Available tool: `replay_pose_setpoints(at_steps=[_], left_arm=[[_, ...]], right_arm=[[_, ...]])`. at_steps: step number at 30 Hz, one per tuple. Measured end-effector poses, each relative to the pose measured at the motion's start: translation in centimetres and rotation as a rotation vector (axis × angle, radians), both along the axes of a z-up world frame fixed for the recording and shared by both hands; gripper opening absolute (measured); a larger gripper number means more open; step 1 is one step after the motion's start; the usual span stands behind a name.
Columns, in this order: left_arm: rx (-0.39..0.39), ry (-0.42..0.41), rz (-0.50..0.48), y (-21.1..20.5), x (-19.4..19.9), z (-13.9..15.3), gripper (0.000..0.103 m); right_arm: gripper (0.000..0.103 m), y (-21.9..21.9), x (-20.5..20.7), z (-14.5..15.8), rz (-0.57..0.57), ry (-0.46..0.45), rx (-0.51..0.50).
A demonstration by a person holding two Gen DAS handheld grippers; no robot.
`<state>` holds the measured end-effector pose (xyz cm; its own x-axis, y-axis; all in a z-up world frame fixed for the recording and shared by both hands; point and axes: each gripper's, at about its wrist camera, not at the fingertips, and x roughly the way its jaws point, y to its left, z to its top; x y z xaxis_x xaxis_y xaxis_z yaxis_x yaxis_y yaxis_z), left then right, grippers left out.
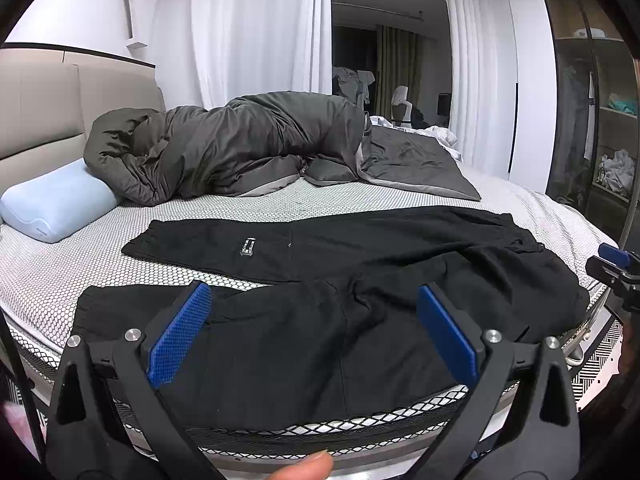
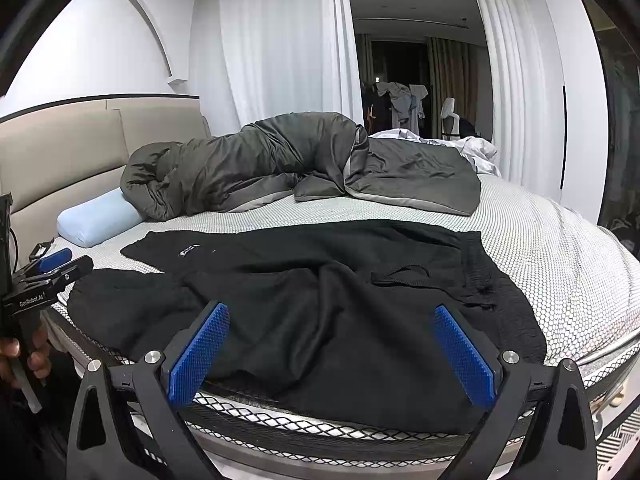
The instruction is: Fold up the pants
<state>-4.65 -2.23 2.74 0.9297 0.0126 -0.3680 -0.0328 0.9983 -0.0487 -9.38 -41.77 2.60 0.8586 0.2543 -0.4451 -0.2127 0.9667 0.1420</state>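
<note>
Black pants (image 1: pixel 360 280) lie spread on the bed near its front edge, legs pointing left, waistband to the right, with a small label on the far leg. They also show in the right wrist view (image 2: pixel 320 300). My left gripper (image 1: pixel 314 300) is open and empty, hovering over the near leg. My right gripper (image 2: pixel 332 316) is open and empty, over the seat of the pants near the waistband (image 2: pixel 476 268). The left gripper appears at the left edge of the right wrist view (image 2: pixel 56 266), and the right gripper at the right edge of the left wrist view (image 1: pixel 616 264).
A grey duvet (image 1: pixel 240 148) is bunched at the back of the bed. A light blue pillow (image 1: pixel 56 204) lies at the left by the headboard (image 1: pixel 40 108). The mattress (image 1: pixel 60 272) has a honeycomb cover. Shelves (image 1: pixel 608 120) stand at the right.
</note>
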Motion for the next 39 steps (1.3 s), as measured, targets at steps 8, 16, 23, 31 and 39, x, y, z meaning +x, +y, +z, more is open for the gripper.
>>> replay_pose_setpoints(at_steps=[8,16,23,31,39], left_arm=[[0.000,0.001,0.000,0.1,0.1,0.0,0.102],[0.001,0.001,0.000,0.1,0.1,0.0,0.102],[-0.001,0.007,0.003,0.2,0.1,-0.1,0.102],[-0.009,0.017,0.015,1.1,1.1,-0.9,0.102],[-0.148,0.082,0.154,9.6,3.3,-3.4,0.102]], right_arm=[[0.103,0.0,0.0,0.0,0.000,0.000,-0.003],[0.103,0.1,0.0,0.0,-0.002,0.001,-0.003],[0.103,-0.4,0.4,-0.5,-0.008,0.016,-0.003],[0.103,-0.2,0.5,-0.6,-0.001,0.020,-0.009],[0.103,-0.7,2.1,-1.9,0.004,0.066,-0.016]])
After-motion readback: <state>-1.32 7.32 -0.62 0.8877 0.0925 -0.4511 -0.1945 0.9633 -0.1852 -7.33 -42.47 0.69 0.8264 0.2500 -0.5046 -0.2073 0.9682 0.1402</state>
